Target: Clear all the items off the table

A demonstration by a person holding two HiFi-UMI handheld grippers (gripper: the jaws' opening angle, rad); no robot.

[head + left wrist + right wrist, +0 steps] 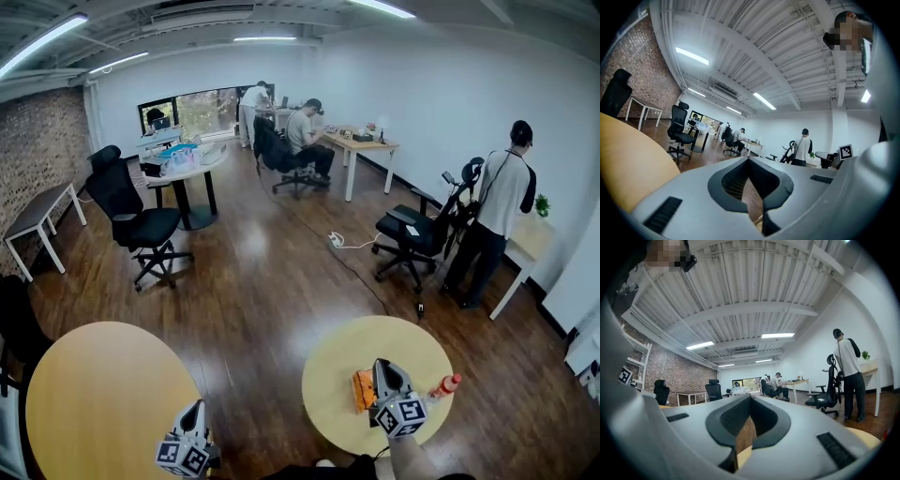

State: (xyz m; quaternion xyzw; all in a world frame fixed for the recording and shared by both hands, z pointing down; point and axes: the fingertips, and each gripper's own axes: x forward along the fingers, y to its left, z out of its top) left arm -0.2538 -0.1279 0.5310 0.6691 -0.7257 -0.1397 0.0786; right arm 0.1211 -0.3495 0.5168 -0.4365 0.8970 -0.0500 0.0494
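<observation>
Head view: the small counter (328, 375) is the round yellow one low in the middle, and it's the only one with stuff left on it. An orange bag (363, 389) lies toward its right half, and a bottle (444, 385) with a red cap lies at its right edge, well apart from the bag. The right gripper (384, 367) hangs over the small counter, its tip just beside the bag on the bottle side. Can't tell if it touches the bag. The left gripper (195, 408) is off to the left of the small counter, at the rim of the big counter (103, 394), which is bare. Past the small counter, on the far right, a person (502, 211) stands next to a black chair (412, 234).

Left gripper view: the left gripper (749, 161) has its jaws pressed together with nothing between them, just floor showing through the slit. The big counter (628, 159) fills the left side. The standing person (802, 146) is way out front.

Right gripper view: the right gripper (750, 399) is pressed together too and pinching nothing. A bit of the small counter (868, 438) peeks out at lower right. The person (847, 366) and chair (827, 394) are beyond it. Bag and bottle don't show here.
</observation>
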